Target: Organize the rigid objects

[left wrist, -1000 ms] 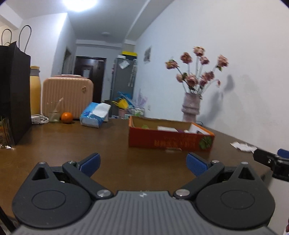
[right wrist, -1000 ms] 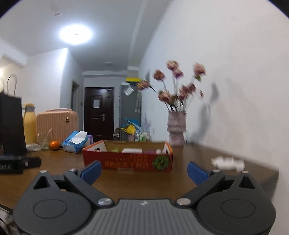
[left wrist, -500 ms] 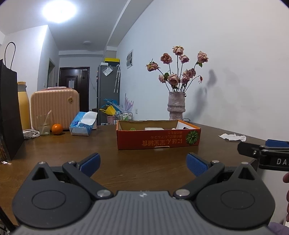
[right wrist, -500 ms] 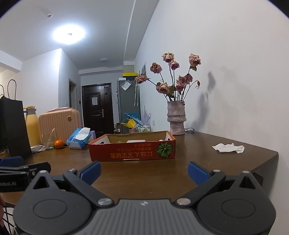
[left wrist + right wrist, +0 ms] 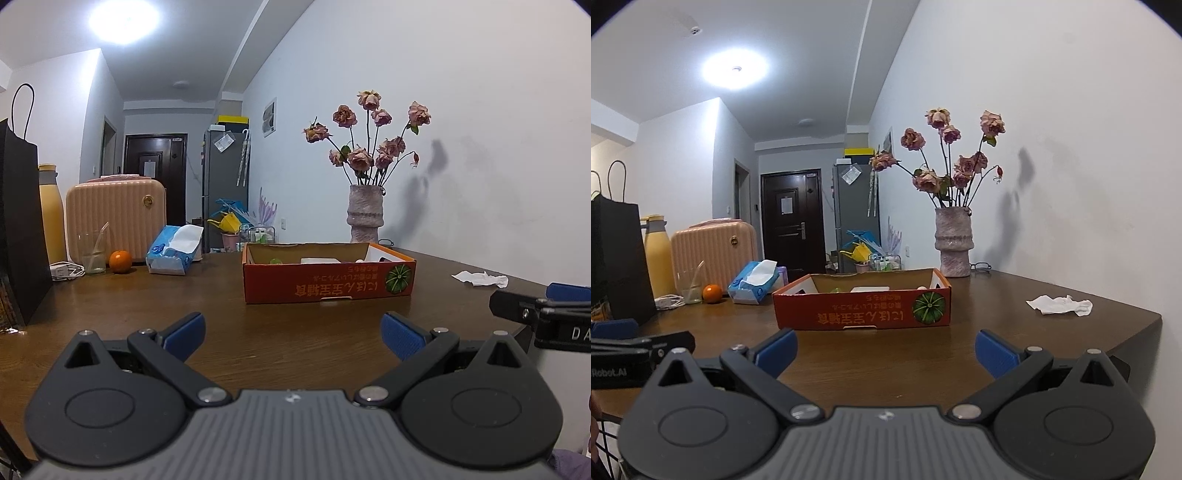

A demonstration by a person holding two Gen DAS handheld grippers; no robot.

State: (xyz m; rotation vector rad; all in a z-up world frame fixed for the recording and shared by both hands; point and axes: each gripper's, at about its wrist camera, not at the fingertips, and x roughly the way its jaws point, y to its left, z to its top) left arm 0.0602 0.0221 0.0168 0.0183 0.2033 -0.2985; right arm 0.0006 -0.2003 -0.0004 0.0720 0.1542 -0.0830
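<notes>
1. the bench (image 5: 122, 314) was a dark brown wooden top, a bit glossy, pushed up against a plain white wall on the right.
2. an orange cardboard box (image 5: 328, 282) with a pumpkin print sat on the bench out ahead of both grippers, well apart from them. a few things lay inside it, something white and something green, too small to make out.
3. the left hand-held gripper (image 5: 293, 330) hung over the near edge of the bench, jaws spread wide, nothing between the blue pads.
4. the right hand-held gripper (image 5: 885, 345) was the same deal, released and empty, level with the left one.
5. a crumpled tissue (image 5: 1060, 305) lay near the bench's right corner, apart from the box.
6. a stone-look vase (image 5: 365, 214) with dried roses stood behind the box by the wall.
7. far left side of the bench: black paper bag (image 5: 20, 229), yellow bottle (image 5: 51, 214), pink suitcase (image 5: 115, 218), a glass (image 5: 90, 253), an orange (image 5: 120, 261) and a tissue pack (image 5: 173, 250).
8. beyond the bench a hallway ran back to a dark door (image 5: 792, 218) and a grey fridge (image 5: 855, 214), with a ceiling light (image 5: 735, 70) glaring overhead.
</notes>
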